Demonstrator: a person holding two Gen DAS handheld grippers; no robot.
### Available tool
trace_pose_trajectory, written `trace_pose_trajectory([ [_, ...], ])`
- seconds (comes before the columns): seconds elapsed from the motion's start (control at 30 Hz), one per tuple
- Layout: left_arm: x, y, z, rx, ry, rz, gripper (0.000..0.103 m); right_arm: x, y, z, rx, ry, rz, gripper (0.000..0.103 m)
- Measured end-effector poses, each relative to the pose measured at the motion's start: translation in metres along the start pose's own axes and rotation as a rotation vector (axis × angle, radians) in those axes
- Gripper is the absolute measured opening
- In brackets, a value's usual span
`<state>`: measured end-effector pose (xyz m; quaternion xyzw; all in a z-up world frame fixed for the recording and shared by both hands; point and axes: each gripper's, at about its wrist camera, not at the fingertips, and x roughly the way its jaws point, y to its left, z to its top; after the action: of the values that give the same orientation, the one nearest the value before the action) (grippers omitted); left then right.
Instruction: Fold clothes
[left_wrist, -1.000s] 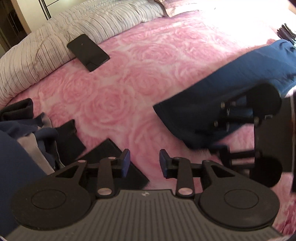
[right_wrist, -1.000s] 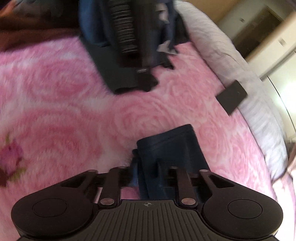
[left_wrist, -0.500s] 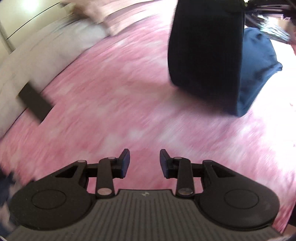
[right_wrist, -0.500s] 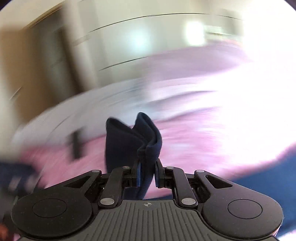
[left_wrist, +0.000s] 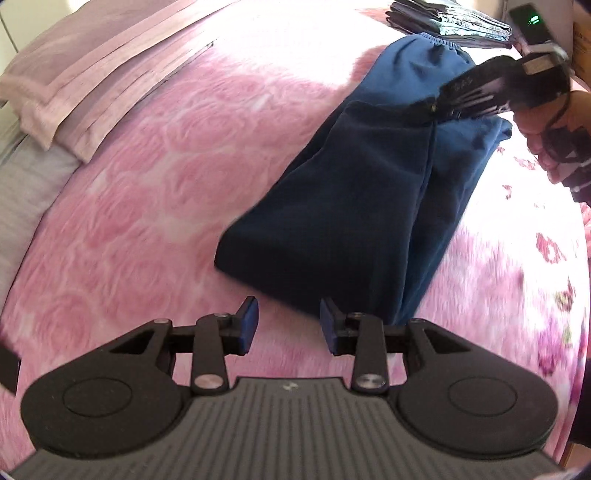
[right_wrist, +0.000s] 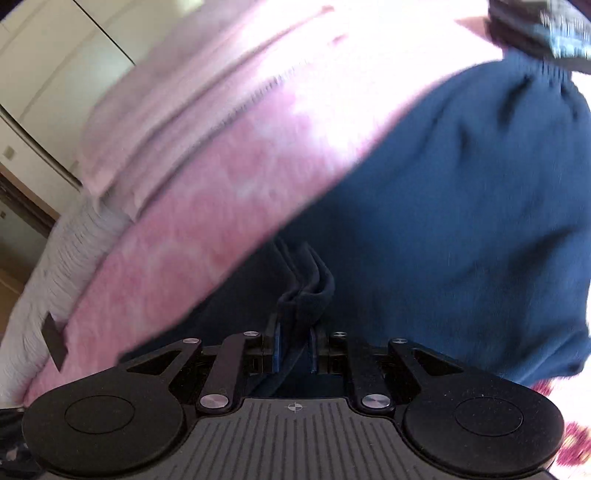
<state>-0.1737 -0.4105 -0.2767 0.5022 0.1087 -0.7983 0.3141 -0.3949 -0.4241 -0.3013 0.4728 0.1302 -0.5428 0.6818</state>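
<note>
Pink rose-patterned bedding (left_wrist: 155, 192) covered the bed, and the navy trousers (left_wrist: 354, 206) lay folded across its middle, their waistband toward a dark folded pile (left_wrist: 450, 22) at the far edge. The right gripper (right_wrist: 294, 350) pinched a bunched trouser edge above the trousers. The left gripper (left_wrist: 289, 325) hovered just beside their near end, fingers wide apart and empty.

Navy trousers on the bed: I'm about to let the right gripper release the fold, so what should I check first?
1. Right gripper shut on the navy trousers cuff: ok.
2. Folded half lying over the lower half: ok, edges roughly aligned.
3. Left gripper open, holding nothing: ok.
4. Left fingers clear of the cloth: ok, just short of the fold.
5. Trousers clear of the dark folded stack: cannot tell, waistband lies close.
6. Cuffs resting on the pink blanket: cannot tell.
</note>
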Motion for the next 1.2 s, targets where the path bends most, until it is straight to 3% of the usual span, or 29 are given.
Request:
trace_pose_trajectory([
  [0.13,0.022,-0.003,0.021,0.007,0.024,-0.022,0.032,-0.002,-0.018,0.009,0.026,-0.013,0.023,0.013],
  [0.23,0.044,-0.009,0.031,0.025,0.076,-0.064,0.032,0.027,-0.036,0.008,0.052,0.113,0.006,0.013],
  [0.3,0.057,-0.016,0.034,0.064,0.102,-0.073,0.032,0.029,-0.040,0.013,0.052,0.129,0.019,0.013],
  [0.43,0.071,-0.023,0.031,0.112,0.125,-0.068,0.032,0.023,-0.033,0.016,0.015,0.116,-0.001,0.015],
  [0.67,0.077,-0.025,0.025,0.107,0.137,-0.068,0.033,0.025,-0.026,0.013,0.004,0.109,-0.071,0.015],
  [0.73,0.078,-0.023,0.027,0.112,0.142,-0.076,0.034,0.020,-0.025,0.012,-0.001,0.091,-0.095,0.025],
  [0.77,0.077,-0.023,0.028,0.120,0.143,-0.081,0.034,0.014,-0.023,0.011,-0.013,0.072,-0.134,0.041],
  [0.83,0.070,-0.020,0.027,0.160,0.134,-0.085,0.034,-0.001,-0.020,0.007,-0.036,0.038,-0.206,0.053],
  [0.97,0.044,-0.009,0.014,0.293,0.073,-0.067,0.035,-0.025,0.010,-0.016,-0.208,0.043,-0.216,0.053],
  [1.03,0.034,-0.005,0.003,0.398,0.050,-0.038,0.041,-0.034,0.033,-0.035,-0.336,0.062,-0.193,0.055],
  [1.1,0.032,-0.004,-0.011,0.536,0.030,-0.003,0.048,-0.037,0.063,-0.064,-0.501,0.104,-0.140,0.069],
  [1.2,0.038,-0.005,-0.026,0.714,-0.006,0.022,0.054,-0.032,0.105,-0.112,-0.752,0.151,-0.081,0.073],
])
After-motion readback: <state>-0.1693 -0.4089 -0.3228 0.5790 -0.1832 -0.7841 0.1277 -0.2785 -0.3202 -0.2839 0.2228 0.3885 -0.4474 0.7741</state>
